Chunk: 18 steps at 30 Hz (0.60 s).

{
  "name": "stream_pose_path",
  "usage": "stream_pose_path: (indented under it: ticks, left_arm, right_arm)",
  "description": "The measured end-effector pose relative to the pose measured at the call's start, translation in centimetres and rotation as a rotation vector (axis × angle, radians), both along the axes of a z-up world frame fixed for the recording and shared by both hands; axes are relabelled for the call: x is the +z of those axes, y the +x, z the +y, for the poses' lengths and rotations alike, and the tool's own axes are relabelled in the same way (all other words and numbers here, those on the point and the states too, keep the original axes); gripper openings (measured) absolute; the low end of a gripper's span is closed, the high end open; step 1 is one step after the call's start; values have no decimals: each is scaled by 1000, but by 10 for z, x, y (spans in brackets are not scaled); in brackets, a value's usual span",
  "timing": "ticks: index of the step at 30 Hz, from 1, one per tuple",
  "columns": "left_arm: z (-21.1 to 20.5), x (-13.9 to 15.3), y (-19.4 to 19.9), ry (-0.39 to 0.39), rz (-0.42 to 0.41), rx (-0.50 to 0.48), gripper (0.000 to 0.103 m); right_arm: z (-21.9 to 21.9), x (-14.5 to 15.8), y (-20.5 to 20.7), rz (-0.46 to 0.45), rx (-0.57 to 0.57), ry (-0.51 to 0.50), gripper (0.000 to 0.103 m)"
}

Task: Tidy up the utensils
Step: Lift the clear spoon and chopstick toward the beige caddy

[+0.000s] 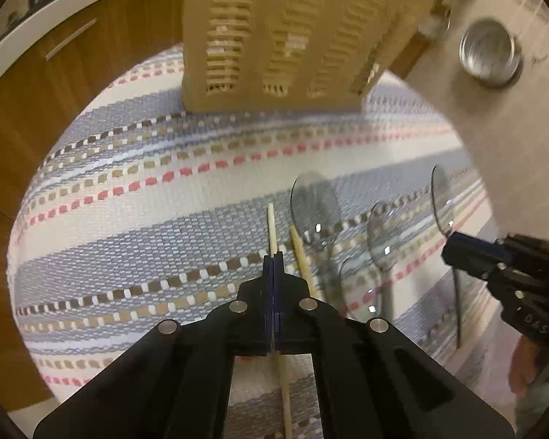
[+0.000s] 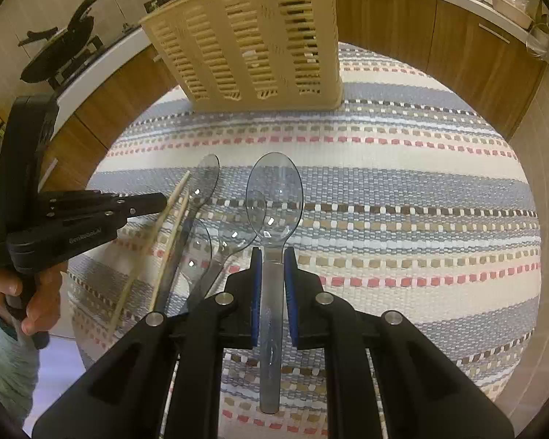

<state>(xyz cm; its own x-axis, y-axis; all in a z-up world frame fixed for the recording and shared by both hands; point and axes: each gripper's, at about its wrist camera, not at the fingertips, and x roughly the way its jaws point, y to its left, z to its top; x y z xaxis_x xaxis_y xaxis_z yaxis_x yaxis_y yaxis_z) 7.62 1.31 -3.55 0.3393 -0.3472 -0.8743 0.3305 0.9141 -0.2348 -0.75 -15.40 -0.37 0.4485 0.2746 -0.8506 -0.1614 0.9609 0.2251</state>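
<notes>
Both claws grip: left claw [image 1: 273, 256] a chopstick [image 1: 272, 228], right claw [image 2: 273, 256] a spoon [image 2: 274, 197].

A beige slotted utensil basket [image 2: 252, 44] is standing upright at the far edge of the striped mat. One clear plastic spoon [image 2: 274, 197] is pointing bowl-first toward it, its flat handle sitting between blue pads. Three more clear spoons [image 2: 201, 245] are lying overlapped to its left, beside two pale wooden chopsticks [image 1: 272, 228] lying close together.

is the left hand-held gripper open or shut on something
Shut on a wooden chopstick: the left hand-held gripper has its jaws pressed together, the stick running out both ends.
</notes>
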Motion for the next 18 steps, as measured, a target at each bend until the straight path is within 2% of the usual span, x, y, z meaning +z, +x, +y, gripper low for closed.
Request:
stream_pose_path:
  ticks: [4,8,9,10,12,15,16,18]
  left_arm:
    - [9,14,-5,-56,-62,6,0]
    - [3,16,-2,-17,-69,-37,0]
    - [-1,14,-1,-6,-65,-43,5]
    - [-5,10,2,15,-46,-52,21]
    - [-8,5,4,23,-35,-60,27]
    - [-16,-3,6,64,-3,-89,26]
    - [-20,-8,7,85,19,-94,17]
    - [-25,-9,7,149,2,-91,8]
  right_arm:
    - [-2,10,-2,-29,2,18,10]
    - [-3,16,0,-46,-1,34,10]
    - [-3,16,0,-45,-1,37,10]
    - [-3,16,0,-43,-1,38,10]
    - [-3,15,0,-39,1,38,10]
    - [-3,12,-1,-32,2,42,10]
    - [-4,11,-1,-31,2,43,10]
    - [-6,10,-2,-30,3,48,10]
